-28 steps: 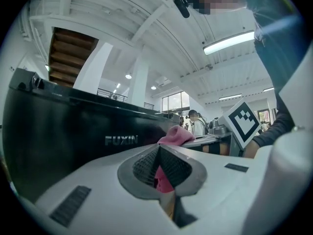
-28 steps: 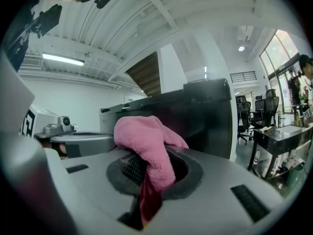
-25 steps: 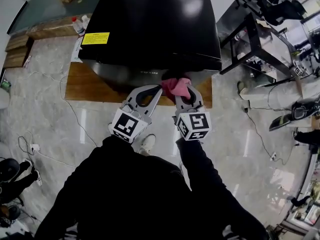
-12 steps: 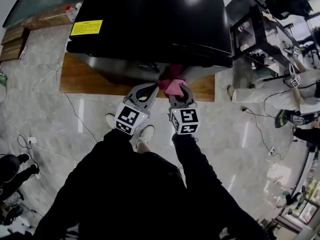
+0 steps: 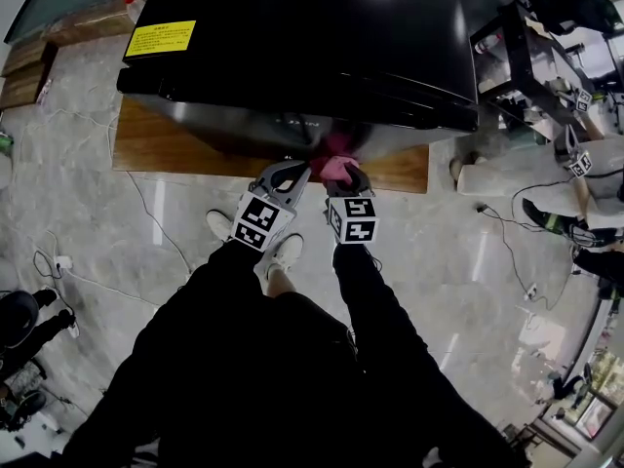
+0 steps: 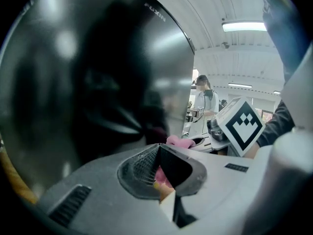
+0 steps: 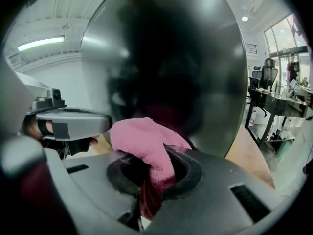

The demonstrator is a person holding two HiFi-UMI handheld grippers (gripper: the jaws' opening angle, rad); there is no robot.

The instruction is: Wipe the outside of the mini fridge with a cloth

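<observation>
A: R gripper (image 7: 151, 176) clamped on pink cloth (image 7: 141, 140). L gripper (image 6: 159, 166) shut too, pink bit btw its jaws.

B: Cloth looks pressed on mini fridge (image 5: 292, 47) front, dead ahead. R's nearer.

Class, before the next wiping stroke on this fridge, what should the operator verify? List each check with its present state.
1. Pink terry cloth clamped in the right gripper: ok.
2. Left gripper jaws together, a bit of pink showing between them: ok.
3. Cloth pressed on the front of the glossy black mini fridge: cannot tell; it sits very close to the front.
4. Fridge seated on the wooden board: ok.
5. Both grippers side by side at the fridge front, not crossed: ok.
</observation>
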